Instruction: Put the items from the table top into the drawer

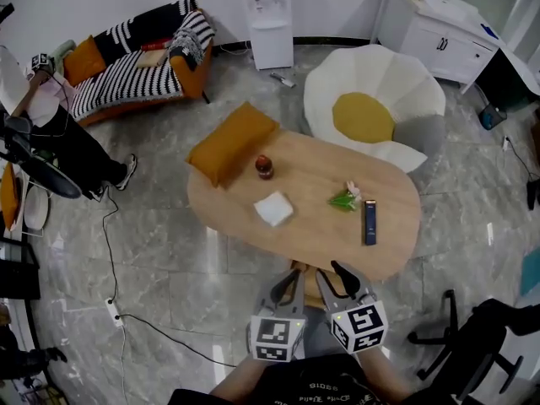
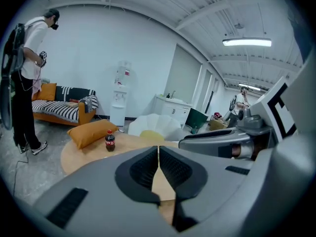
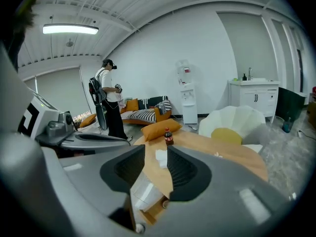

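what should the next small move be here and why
Probably ease the right gripper down to what looks like the white drawer front under the table edge and open it: the bottle and other items sit on top, and its jaws stand apart, empty.

Far left: striped sofa (image 1: 139,53) with orange cushions against the wall. Far centre: white water dispenser (image 1: 268,15). Right of it: white flower-shaped seat (image 1: 375,108), yellow centre. Far right: white cabinet (image 1: 439,36) with sink. Left edge: person (image 1: 51,133) in dark trousers, standing. Near left: power strip (image 1: 113,312) and black cable on grey marble floor (image 1: 152,251). Near right: black office chair (image 1: 472,344).
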`<state>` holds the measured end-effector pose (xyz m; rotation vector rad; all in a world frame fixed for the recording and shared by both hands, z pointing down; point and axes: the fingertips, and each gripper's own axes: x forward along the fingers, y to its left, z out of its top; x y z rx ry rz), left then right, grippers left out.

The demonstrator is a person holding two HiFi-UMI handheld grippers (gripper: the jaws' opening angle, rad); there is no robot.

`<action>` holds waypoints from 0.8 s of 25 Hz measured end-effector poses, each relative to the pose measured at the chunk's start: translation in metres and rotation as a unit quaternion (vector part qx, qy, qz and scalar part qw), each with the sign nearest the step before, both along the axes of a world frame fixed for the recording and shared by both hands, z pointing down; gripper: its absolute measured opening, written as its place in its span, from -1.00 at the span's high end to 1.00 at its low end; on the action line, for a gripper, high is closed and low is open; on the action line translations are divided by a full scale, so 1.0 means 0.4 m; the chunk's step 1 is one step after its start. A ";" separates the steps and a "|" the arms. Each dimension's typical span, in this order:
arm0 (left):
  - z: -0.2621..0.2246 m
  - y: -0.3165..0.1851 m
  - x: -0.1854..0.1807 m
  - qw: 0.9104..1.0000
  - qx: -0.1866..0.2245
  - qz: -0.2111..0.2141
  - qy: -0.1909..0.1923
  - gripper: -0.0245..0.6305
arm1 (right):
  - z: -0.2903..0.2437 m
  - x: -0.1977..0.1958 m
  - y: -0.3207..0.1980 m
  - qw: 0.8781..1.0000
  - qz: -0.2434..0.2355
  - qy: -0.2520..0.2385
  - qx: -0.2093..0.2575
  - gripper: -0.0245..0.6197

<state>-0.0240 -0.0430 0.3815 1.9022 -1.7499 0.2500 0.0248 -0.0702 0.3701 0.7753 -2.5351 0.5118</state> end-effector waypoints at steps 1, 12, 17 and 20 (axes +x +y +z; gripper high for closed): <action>0.009 -0.009 -0.010 1.000 -0.002 -0.004 -0.001 0.89 | 0.009 -0.009 -0.010 1.000 -0.004 0.000 -0.004 0.47; 0.104 -0.073 -0.110 0.998 -0.025 -0.054 -0.009 0.89 | 0.111 -0.120 -0.078 0.998 -0.054 0.006 -0.032 0.06; 0.165 -0.093 -0.147 0.997 -0.030 -0.074 -0.013 0.89 | 0.189 -0.158 -0.107 0.997 -0.068 0.019 -0.035 -0.07; 0.208 -0.099 -0.168 0.996 -0.032 -0.084 -0.014 0.89 | 0.230 -0.184 -0.119 0.996 -0.073 0.021 -0.039 -0.12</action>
